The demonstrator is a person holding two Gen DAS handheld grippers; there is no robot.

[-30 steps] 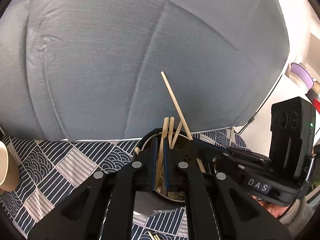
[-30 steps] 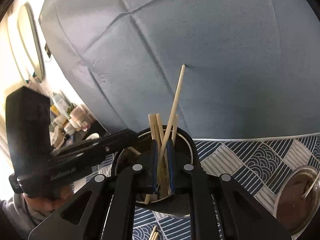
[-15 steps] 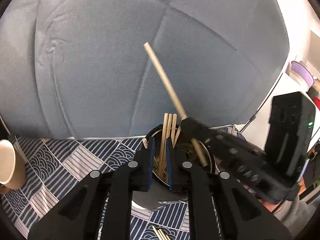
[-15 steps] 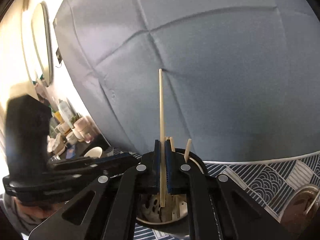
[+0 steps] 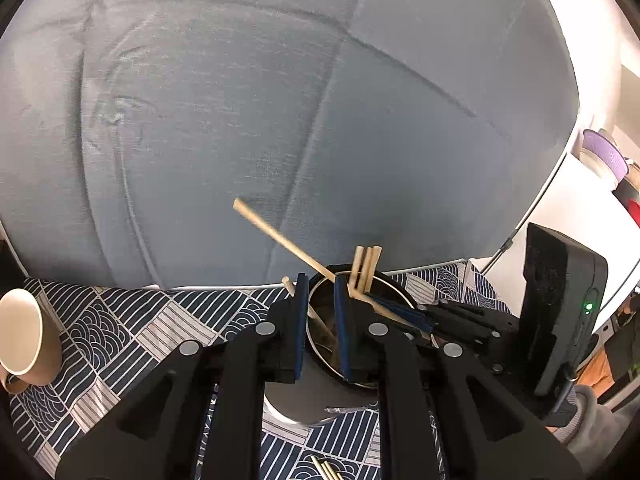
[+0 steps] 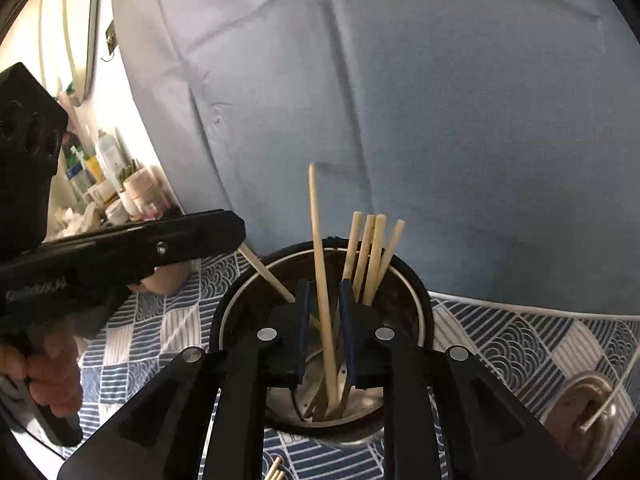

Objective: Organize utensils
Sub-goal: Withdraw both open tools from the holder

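Note:
A round metal utensil holder [image 5: 394, 300] [image 6: 240, 300] stands on a blue patterned cloth and holds several wooden chopsticks [image 6: 370, 256]. My right gripper [image 6: 325, 332] is open over the holder; one long chopstick [image 6: 320, 272] stands loose between its fingers with its tip in the holder. My left gripper [image 5: 321, 328] is open and empty at the holder's rim. In the left wrist view the right gripper [image 5: 404, 314] reaches in from the right and the long chopstick [image 5: 280, 238] leans to the left. More chopsticks [image 5: 326, 470] lie on the cloth below.
A beige mug [image 5: 24, 338] lies at the left on the cloth. A metal bowl with a spoon [image 6: 588, 412] sits at the right. A grey-blue cushion [image 5: 280, 100] fills the background. Bottles and jars [image 6: 116, 184] stand on a shelf at the far left.
My right gripper has opened and let go of the long chopstick, which now rests in the holder. My left gripper has opened wider and drawn back a little.

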